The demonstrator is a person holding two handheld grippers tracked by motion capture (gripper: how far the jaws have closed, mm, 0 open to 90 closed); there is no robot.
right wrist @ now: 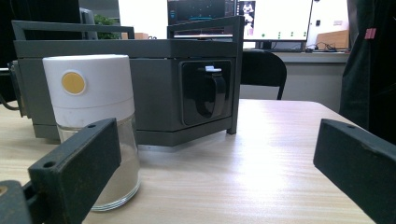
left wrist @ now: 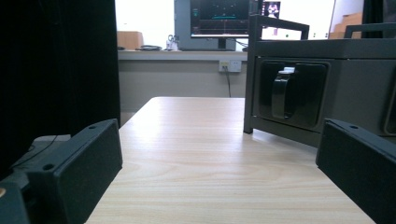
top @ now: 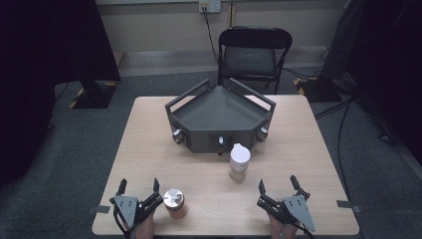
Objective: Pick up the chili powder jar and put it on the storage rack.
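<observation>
My left gripper [top: 139, 185] rests at the table's near left edge, jaws wide apart and empty. Just right of it stands a small jar with a silver lid [top: 174, 201] and amber contents. My right gripper [top: 277, 182] sits at the near right, open with nothing between its fingers. A clear jar with a white lid [top: 239, 161] stands ahead and to the left of it; in the right gripper view this jar [right wrist: 95, 121] rises behind the left finger. A dark grey angular tray-box [top: 219, 119] with knobs on its front faces occupies the table's middle.
The wooden table [top: 149, 144] has bare surface on both sides of the box. A black folding chair [top: 253, 55] stands beyond the far edge. Cables run over the floor at right. In the left gripper view the box's knob panel [left wrist: 289, 93] is ahead at right.
</observation>
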